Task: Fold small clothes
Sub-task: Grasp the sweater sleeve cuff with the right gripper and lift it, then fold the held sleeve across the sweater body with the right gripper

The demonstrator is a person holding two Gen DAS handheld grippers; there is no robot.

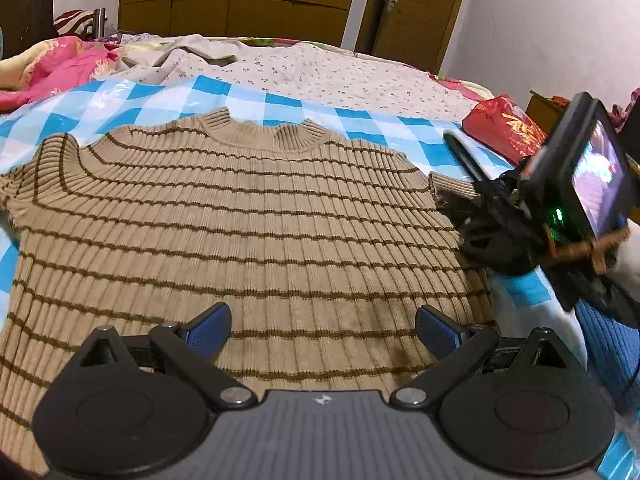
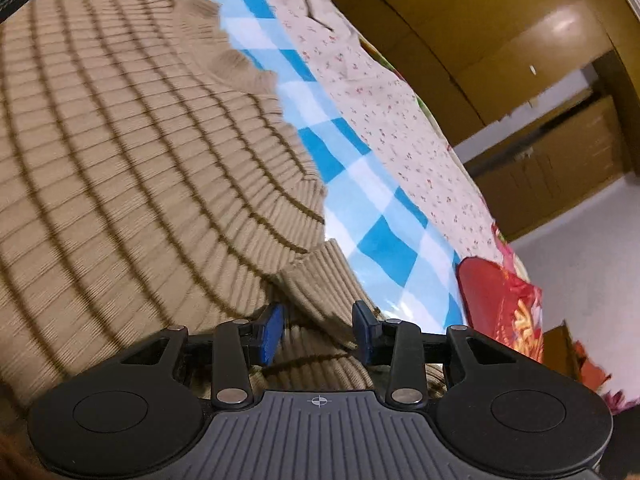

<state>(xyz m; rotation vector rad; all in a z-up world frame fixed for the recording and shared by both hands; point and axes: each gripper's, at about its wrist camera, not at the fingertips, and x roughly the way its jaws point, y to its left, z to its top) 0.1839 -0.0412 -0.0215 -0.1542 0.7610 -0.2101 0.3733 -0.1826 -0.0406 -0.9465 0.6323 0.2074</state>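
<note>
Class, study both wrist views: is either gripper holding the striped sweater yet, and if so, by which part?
Nothing is held yet. The left gripper stands wide open above the sweater near its hem. The right gripper straddles the sleeve cuff, but its pads are not visibly pressing on it.

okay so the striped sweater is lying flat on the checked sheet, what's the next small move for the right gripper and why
Probably close the right gripper on the sleeve cuff. The striped sweater lies spread flat, unfolded, and the cuff's ribbed cloth already sits between the blue pads, which do not look pressed on it yet. The left gripper hangs wide open over the hem, holding nothing.
</note>
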